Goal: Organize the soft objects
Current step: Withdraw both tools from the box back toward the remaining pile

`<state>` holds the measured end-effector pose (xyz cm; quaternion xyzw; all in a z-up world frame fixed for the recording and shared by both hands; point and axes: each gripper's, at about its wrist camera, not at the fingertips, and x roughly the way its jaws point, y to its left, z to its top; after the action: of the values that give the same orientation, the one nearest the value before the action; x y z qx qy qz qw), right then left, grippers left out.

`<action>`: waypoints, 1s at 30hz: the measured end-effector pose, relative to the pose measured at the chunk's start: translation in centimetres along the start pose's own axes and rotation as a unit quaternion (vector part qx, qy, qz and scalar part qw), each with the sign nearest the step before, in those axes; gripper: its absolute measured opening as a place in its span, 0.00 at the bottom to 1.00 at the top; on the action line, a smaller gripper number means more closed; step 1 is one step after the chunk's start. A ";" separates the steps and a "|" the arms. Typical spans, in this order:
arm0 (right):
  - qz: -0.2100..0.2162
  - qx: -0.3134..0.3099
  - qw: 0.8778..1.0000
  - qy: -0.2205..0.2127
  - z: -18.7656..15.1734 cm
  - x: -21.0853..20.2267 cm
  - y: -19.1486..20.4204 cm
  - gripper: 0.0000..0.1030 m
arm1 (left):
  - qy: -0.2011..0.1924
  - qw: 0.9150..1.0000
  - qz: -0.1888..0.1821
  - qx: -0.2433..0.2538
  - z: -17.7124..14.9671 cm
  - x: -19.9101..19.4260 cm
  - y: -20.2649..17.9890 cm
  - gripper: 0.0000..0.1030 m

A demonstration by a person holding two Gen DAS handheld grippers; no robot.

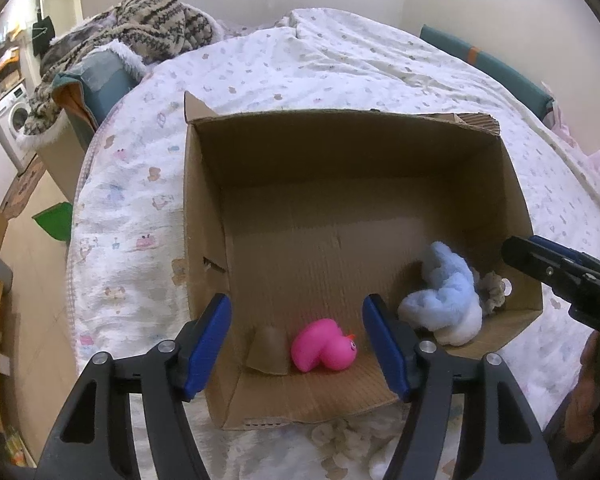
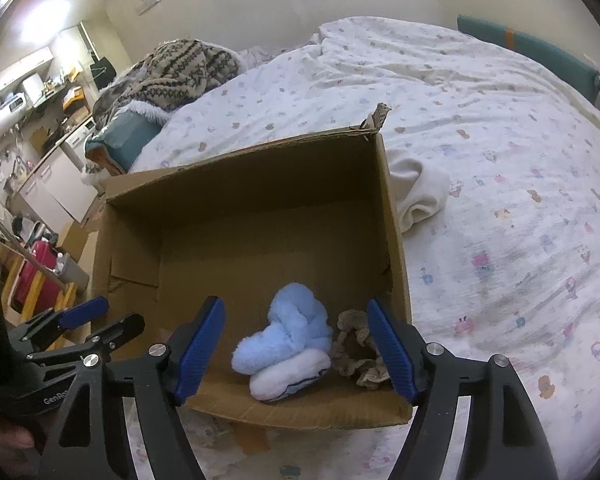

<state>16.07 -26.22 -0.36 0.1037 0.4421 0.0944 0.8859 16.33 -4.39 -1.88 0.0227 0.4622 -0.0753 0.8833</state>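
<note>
On the bed (image 1: 340, 68) the cardboard box (image 1: 340, 168) already holds the blue plush (image 2: 288, 344), pink duck (image 1: 324, 346) and scrunchie (image 2: 358, 354) along its near wall, so both tools, left tool (image 1: 296, 344) and right tool (image 2: 296, 346), jaws wide and empty, should lift straight clear.

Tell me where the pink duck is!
In the left wrist view, the pink duck lies inside the box, near its front edge, between a small brown cup and the blue plush.

Pink duck (image 1: 325, 345), blue plush (image 2: 286, 350), scrunchie (image 2: 358, 354) inside cardboard box (image 1: 340, 152).
</note>
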 end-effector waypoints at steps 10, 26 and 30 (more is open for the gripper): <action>0.011 0.020 1.000 0.002 -1.2 -1.5 0.0 0.76 | -0.020 1.000 0.011 0.007 -0.7 -2.8 0.2 0.63; 0.007 0.015 1.000 0.023 -5.1 -3.7 1.5 0.76 | -0.018 0.999 0.028 -0.014 -4.1 -7.2 2.3 0.64; 0.010 0.017 0.999 0.028 -5.9 -3.9 2.0 0.76 | -0.010 0.999 0.030 -0.036 -5.3 -7.8 3.1 0.64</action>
<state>8.80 -24.71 -0.30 0.1201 0.4672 0.0988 0.8704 8.11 0.14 1.36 0.0038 0.4552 -0.0325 0.8898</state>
